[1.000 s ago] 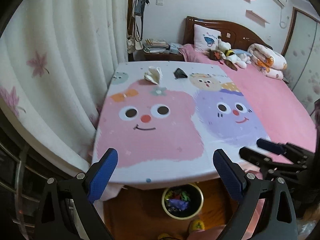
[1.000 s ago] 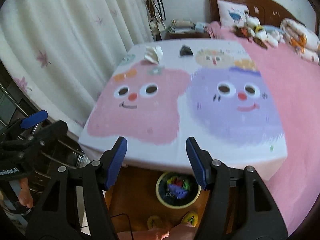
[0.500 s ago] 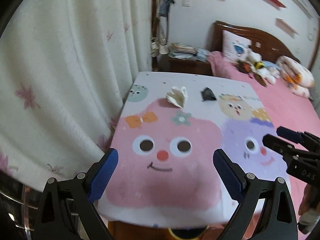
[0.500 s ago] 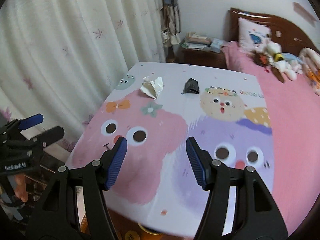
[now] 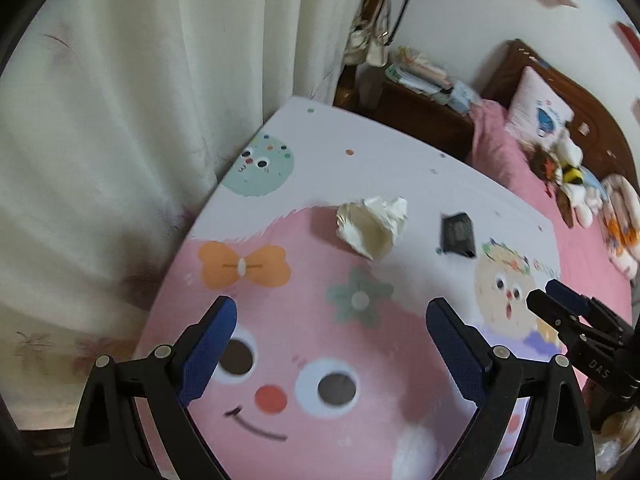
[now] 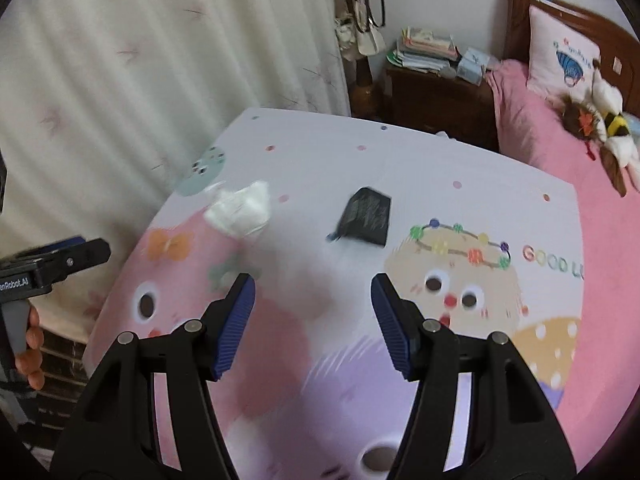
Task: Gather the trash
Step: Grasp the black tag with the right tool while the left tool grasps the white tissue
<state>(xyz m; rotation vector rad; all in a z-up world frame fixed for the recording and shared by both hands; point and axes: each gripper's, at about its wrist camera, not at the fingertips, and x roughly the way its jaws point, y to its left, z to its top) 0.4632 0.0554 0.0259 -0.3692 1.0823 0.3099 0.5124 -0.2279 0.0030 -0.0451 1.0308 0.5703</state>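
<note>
Bare printed tabletop (image 5: 320, 320) lies open toward twelve o'clock; only crumpled tissue (image 5: 372, 224) and black wrapper (image 5: 457, 234) stand ahead, apart

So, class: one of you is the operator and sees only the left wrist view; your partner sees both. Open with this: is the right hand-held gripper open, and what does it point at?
Observer: In the right wrist view, the right hand-held gripper has its jaws wide apart. The black packet lies ahead between them, apart from both.
Operator: And who holds my left hand-held gripper?
Observer: At the left edge of the right wrist view, a person's fingers wrap a grey handle under the left hand-held gripper.
</note>
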